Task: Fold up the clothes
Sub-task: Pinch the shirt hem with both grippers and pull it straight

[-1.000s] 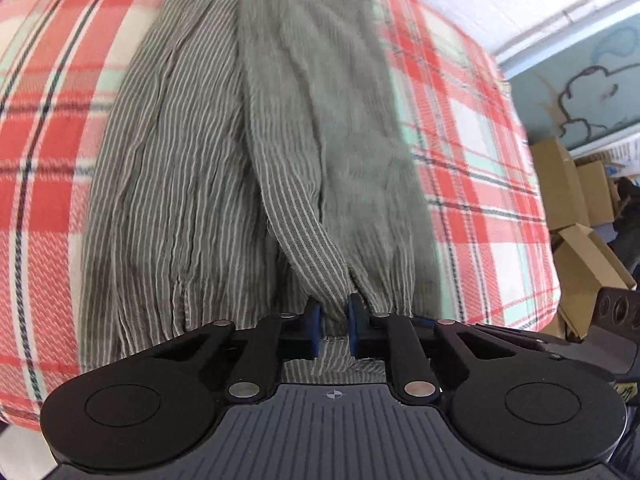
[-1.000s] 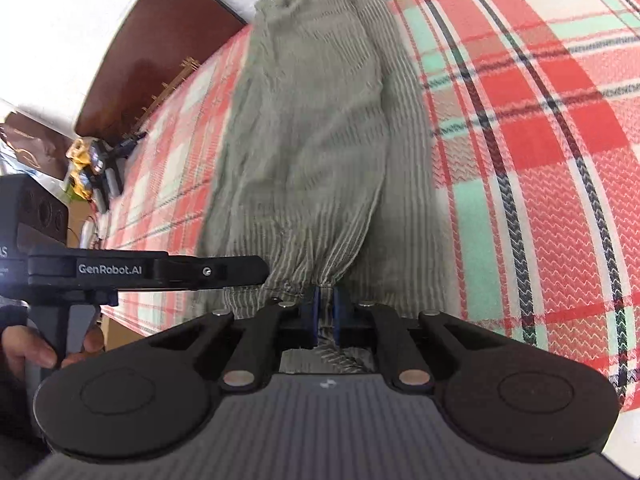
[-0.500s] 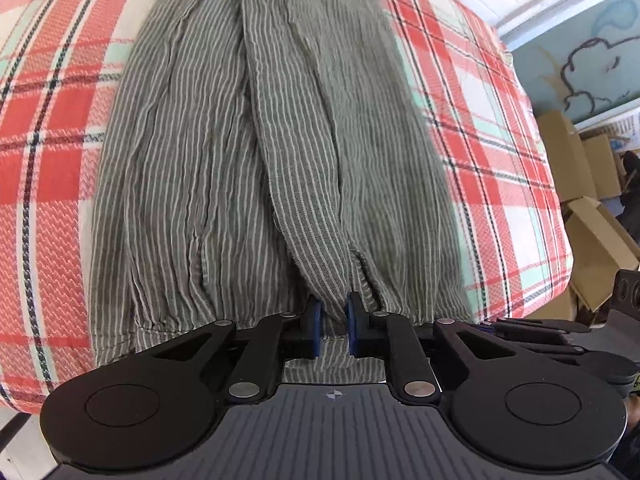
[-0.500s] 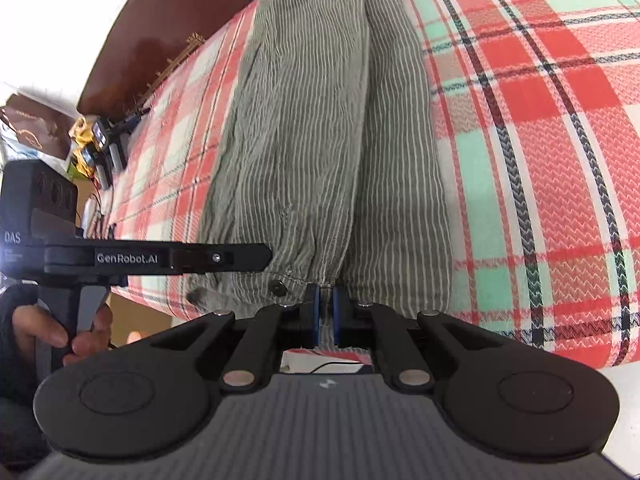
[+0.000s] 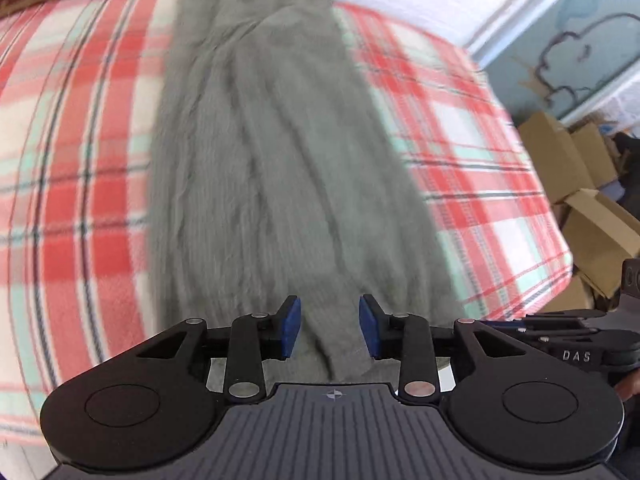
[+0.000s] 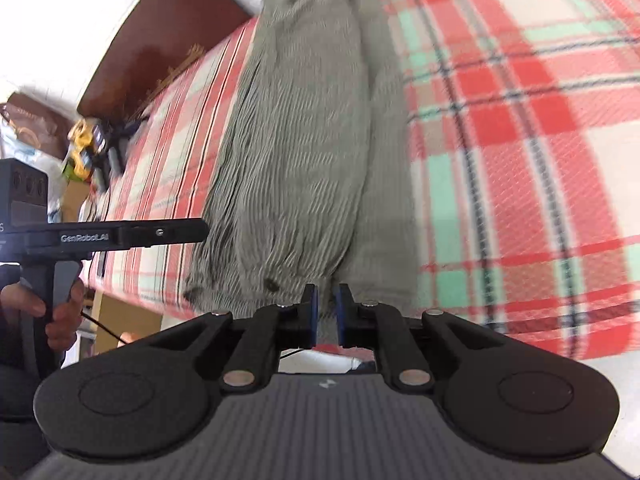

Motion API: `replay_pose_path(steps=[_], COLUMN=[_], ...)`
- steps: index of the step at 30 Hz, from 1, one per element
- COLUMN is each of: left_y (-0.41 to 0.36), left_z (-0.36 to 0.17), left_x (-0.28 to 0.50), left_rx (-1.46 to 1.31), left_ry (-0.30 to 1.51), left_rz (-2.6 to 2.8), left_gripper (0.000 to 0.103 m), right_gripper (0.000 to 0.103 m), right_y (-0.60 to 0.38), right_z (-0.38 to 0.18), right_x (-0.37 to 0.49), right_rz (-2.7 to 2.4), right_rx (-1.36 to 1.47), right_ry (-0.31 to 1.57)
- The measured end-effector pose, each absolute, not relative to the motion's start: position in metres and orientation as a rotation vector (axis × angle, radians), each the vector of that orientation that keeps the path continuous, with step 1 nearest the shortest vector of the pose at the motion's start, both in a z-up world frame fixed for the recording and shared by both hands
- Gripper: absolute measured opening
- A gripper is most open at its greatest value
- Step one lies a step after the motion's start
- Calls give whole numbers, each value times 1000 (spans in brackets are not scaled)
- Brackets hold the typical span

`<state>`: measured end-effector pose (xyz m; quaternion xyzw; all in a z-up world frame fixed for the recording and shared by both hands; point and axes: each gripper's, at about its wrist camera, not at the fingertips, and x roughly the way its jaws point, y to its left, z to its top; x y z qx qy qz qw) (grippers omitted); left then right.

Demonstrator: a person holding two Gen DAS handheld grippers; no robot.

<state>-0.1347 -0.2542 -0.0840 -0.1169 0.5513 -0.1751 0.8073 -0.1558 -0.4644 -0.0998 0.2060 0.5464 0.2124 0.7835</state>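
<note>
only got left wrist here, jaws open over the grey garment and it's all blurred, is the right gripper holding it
Observer: The right gripper sits at the grey striped garment's near end, jaws narrowly apart. I cannot tell whether they pinch cloth.
Operator: any buttons at that end
Observer: Yes, two dark buttons on the gathered cuff next to the right gripper.
Operator: and my side, visible from there
Observer: Yes, the left gripper shows side-on beside the garment's edge, with a hand wrapped around its handle.
</note>
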Motion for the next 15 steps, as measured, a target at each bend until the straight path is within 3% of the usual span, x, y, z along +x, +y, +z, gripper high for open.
replay_pose_path(steps=[7, 10, 15], left_y=[-298, -302, -302], left_z=[-102, -108, -121], left_x=[-127, -126, -124], left_rx=[-143, -128, -103], left_ry=[1217, 1227, 1249], left_rz=[-475, -485, -469], left_gripper=[50, 53, 55], right_gripper=[12, 26, 27], right_y=[-487, -486, -483], right_z=[-110, -118, -129], right_x=[-161, -162, -157], right_rz=[355, 336, 324], right_rx=[479, 490, 547], right_ry=[1196, 1204, 1213])
